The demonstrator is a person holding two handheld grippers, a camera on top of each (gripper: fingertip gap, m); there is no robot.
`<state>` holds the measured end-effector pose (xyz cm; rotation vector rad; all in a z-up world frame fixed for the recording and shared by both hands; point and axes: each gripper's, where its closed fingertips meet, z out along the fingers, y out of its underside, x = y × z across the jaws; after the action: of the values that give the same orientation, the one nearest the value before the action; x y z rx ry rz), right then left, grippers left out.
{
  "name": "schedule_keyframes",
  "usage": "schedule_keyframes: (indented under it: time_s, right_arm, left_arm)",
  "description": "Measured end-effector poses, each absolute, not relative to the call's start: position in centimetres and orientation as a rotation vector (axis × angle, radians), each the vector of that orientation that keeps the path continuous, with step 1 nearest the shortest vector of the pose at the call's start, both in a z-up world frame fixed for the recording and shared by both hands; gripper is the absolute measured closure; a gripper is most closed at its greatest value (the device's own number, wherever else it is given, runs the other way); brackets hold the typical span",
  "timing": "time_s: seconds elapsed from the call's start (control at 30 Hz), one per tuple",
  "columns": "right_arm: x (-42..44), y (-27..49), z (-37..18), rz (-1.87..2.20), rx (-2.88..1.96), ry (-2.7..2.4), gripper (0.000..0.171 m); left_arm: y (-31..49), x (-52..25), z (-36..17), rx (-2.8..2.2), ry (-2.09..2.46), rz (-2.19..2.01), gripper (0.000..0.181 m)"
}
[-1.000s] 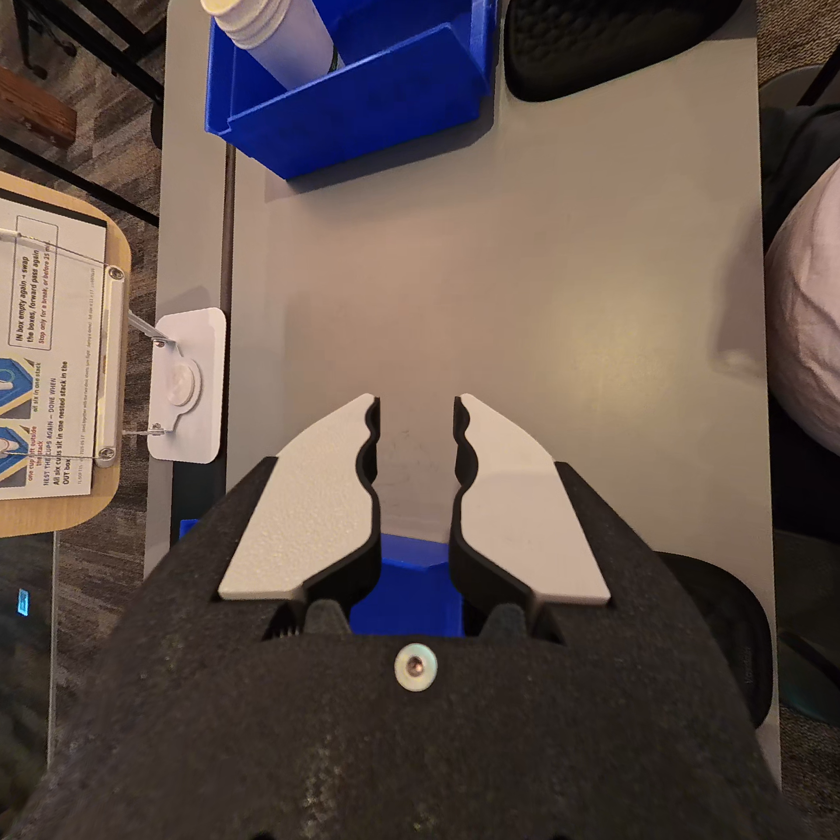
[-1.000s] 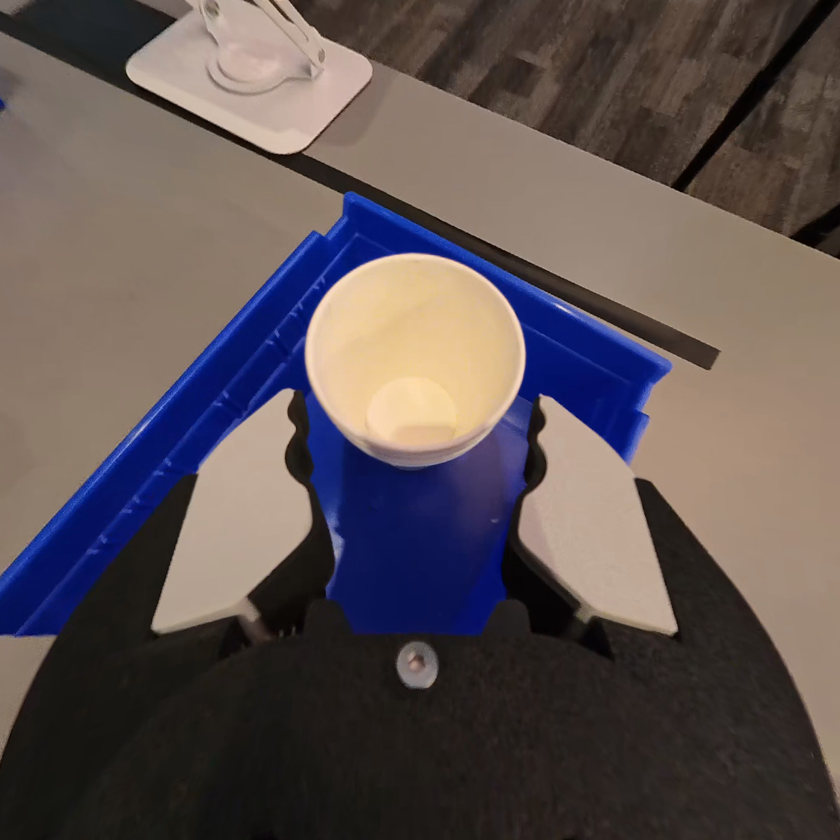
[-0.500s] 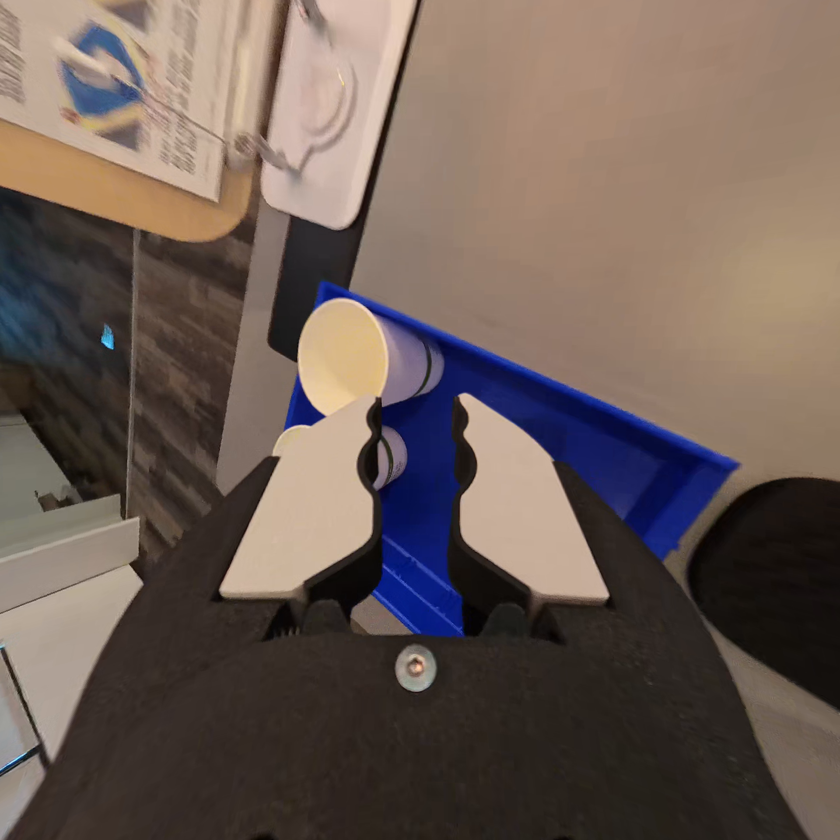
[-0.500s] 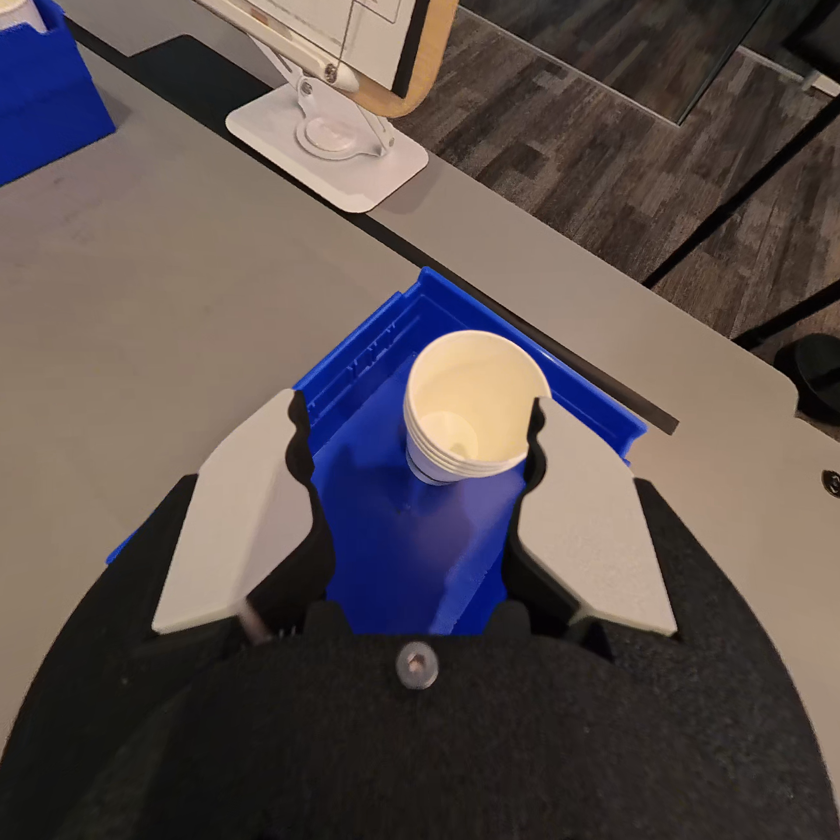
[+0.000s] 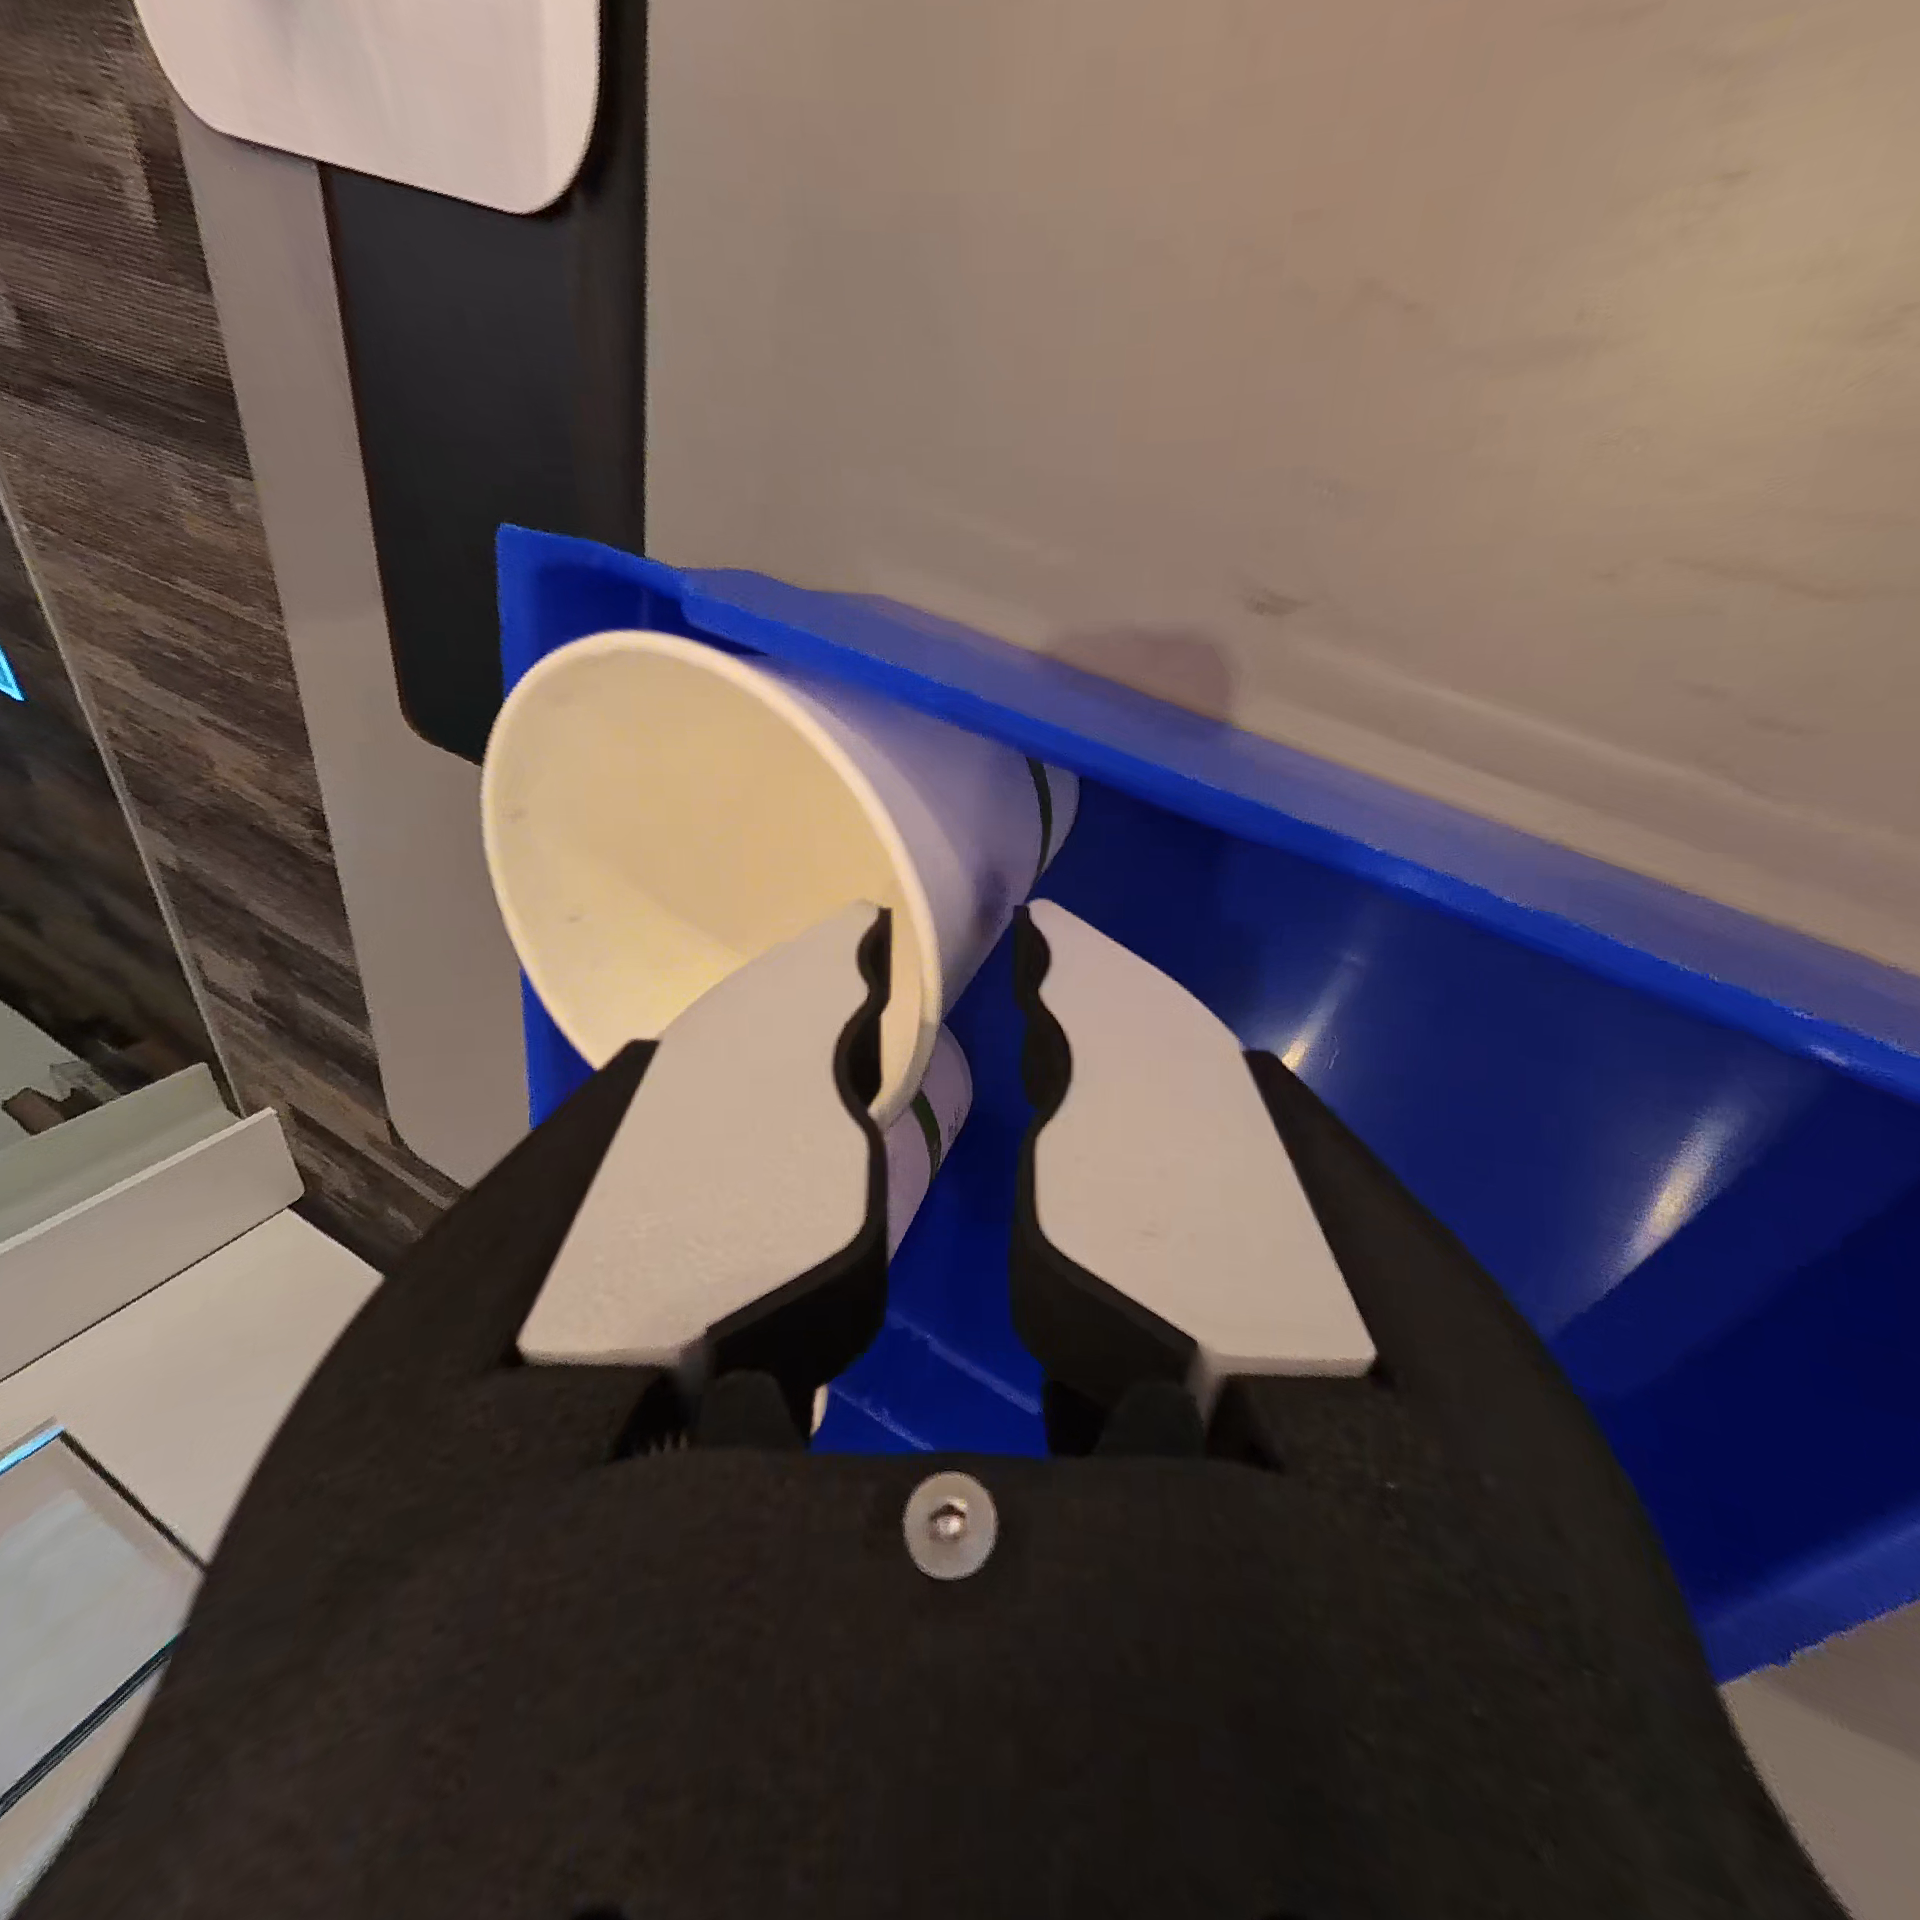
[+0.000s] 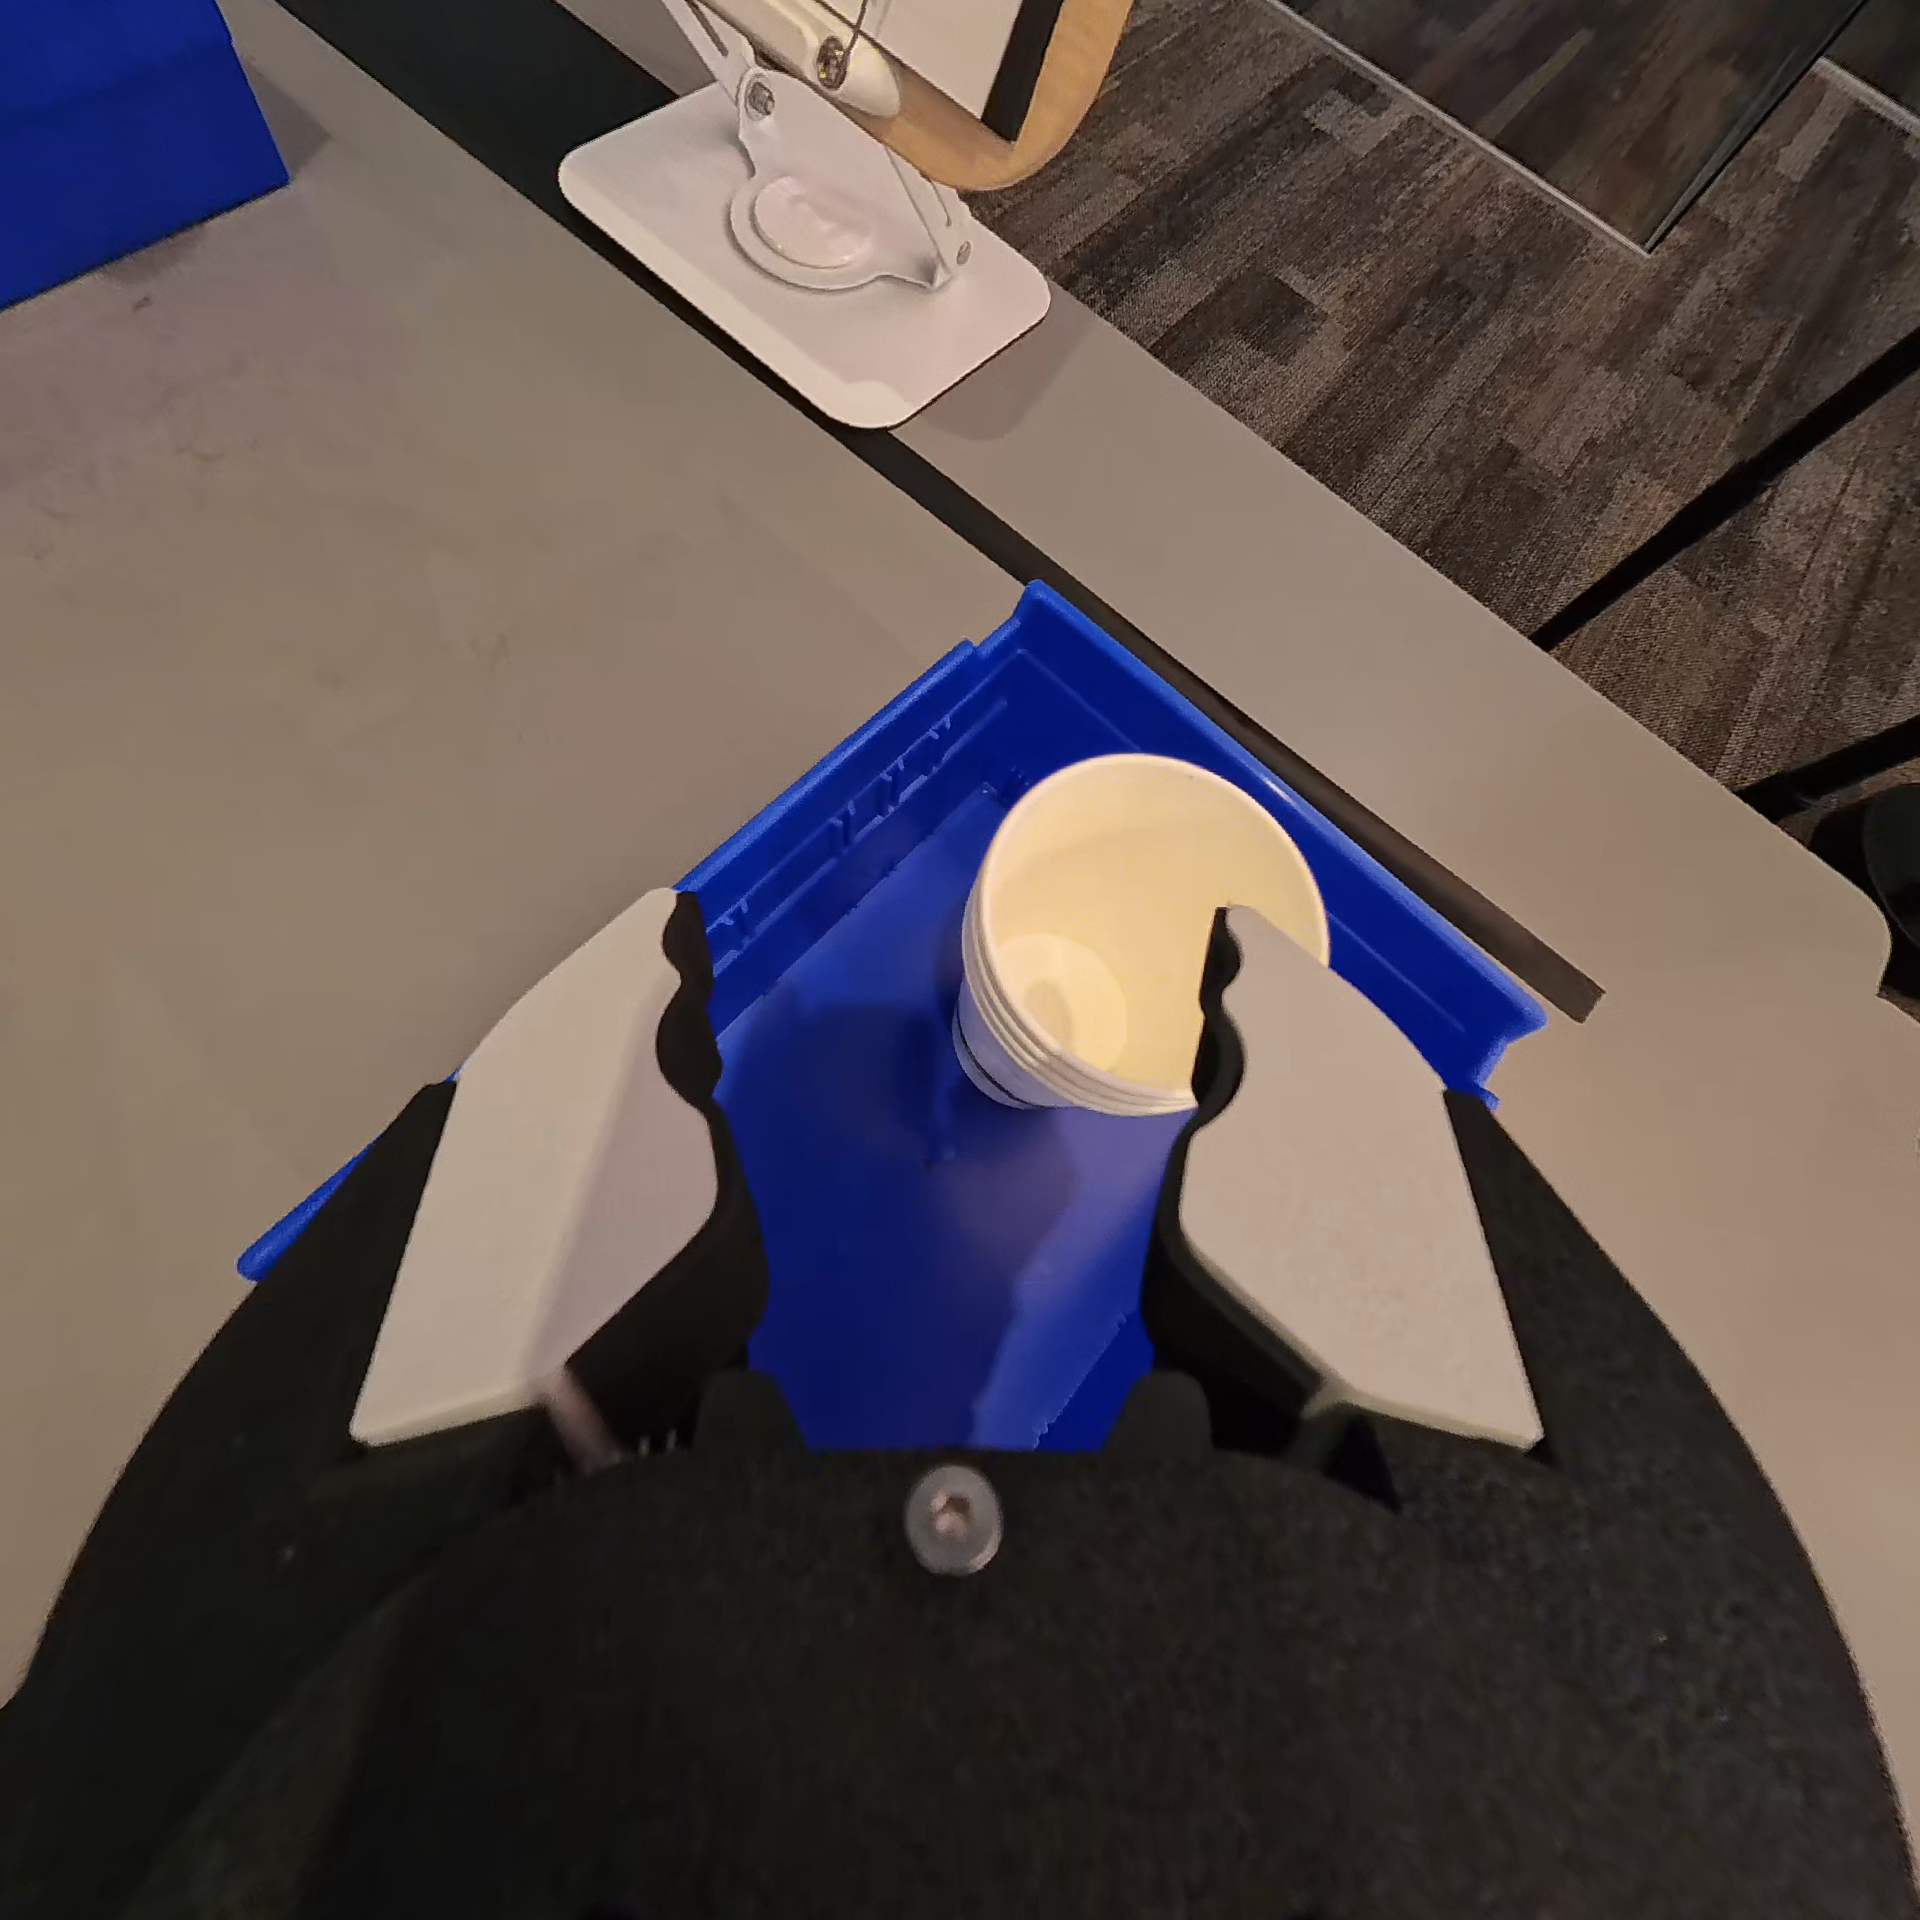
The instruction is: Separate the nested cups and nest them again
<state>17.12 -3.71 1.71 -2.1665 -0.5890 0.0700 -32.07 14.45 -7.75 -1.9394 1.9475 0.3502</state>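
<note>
Grey table (image 6: 436, 665) w/ a black strip along its far side. Directly on it: blue bin (image 6: 904, 1226) near the strip, a white stand base (image 6: 831, 312) overlapping the strip, and a 2nd blue bin (image 6: 114, 135) at the top-left corner of the right wrist view.

The left gripper (image 5: 951, 912) has a rough black body, two pale grey fingers (image 5: 727, 1122) with wavy black inner edges, and one silver screw (image 5: 949, 1527) near the camera. The right gripper (image 6: 951, 912) looks the same.
</note>
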Motion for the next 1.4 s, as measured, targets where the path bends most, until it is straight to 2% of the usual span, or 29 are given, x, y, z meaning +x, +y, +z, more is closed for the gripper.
schedule_keyframes:
  time_s: [0.13, 0.3, 0.57, 0.73, 1.03, 1.4]
  right_arm:
    - [16.8, -3.4, 1.4, 0.07, -2.177, -0.61, 0.082]
    - [16.7, -3.4, 1.2, 0.059, -2.187, -0.625, 0.083]
    - [14.6, -3.7, 3.3, 0.016, -2.111, -0.677, 0.084]
    - [5.4, -4.9, 6.1, 0.191, -1.853, -0.998, 0.083]
    - [-10.8, -7.6, 8.0, 0.62, -1.51, -1.225, 0.084]
    - [-14.6, -8.6, 4.2, 0.792, -1.601, -1.341, 0.08]
  left_arm:
    - [13.8, -32.3, -8.1, -1.981, 1.978, 0.319, 0.176]
    - [12.9, -32.8, -7.0, -1.955, 2.008, 0.347, 0.18]
    - [9.0, -32.3, 2.3, -1.734, 1.942, 0.416, 0.18]
    - [1.7, -27.7, 6.6, -1.516, 1.974, 0.087, 0.181]
    - [-8.3, -19.6, 6.2, -1.197, 2.192, -0.217, 0.181]
    - [-12.2, -15.9, 4.0, -1.042, 2.359, -0.185, 0.181]
